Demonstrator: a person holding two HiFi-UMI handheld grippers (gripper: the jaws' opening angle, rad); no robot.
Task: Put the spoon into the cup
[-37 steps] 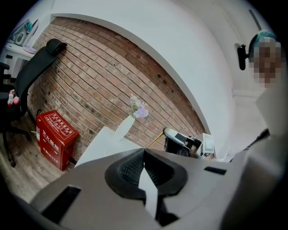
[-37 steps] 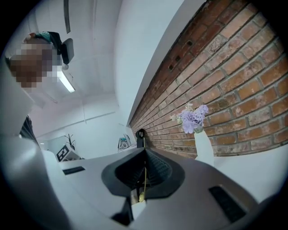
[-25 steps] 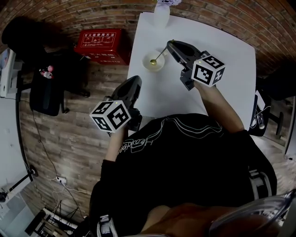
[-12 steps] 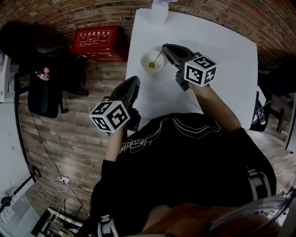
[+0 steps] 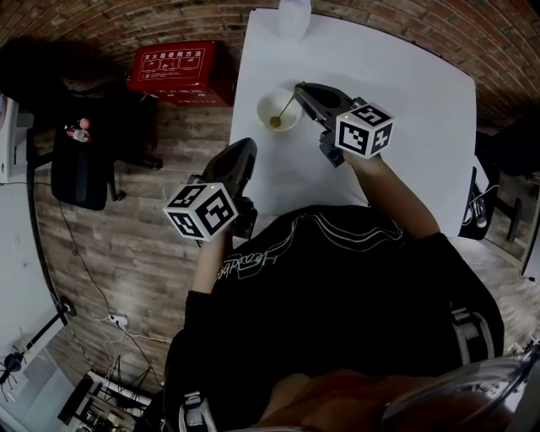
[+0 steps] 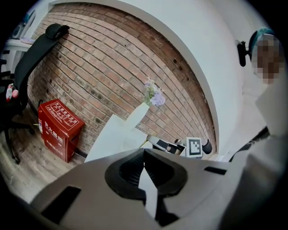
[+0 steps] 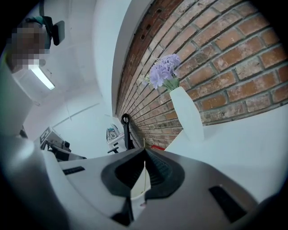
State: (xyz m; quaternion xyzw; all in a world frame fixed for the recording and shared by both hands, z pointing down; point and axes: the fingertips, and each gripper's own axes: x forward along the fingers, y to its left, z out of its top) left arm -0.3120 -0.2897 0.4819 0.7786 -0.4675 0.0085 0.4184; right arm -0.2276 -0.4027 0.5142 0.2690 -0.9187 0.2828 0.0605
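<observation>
- Brick wall [image 7: 216, 67] runs behind a white table [image 5: 405, 93], which stands on a wood-plank floor [image 5: 126, 245].
- On that table, close to its left edge, sits the cup [image 5: 263, 99]. A white vase [image 5: 293, 17] stands beyond the cup, by the wall.
- Left of the cup, down on the floor, are a red box [image 5: 173, 72] and, farther left, a black chair [image 5: 80, 160].
- The spoon [image 5: 287, 105] leans in the cup, bowl down inside it, with its handle rising to the cup's right.
- The right gripper [image 5: 301, 87] is just right of the cup, its jaws pinched on the handle's top.
- The left gripper [image 5: 246, 145] hangs on the person's side of the cup, jaws together on nothing.
- Only the right gripper view shows the vase's purple flowers [image 7: 164, 69]. The head view crops the vase at its top edge.
</observation>
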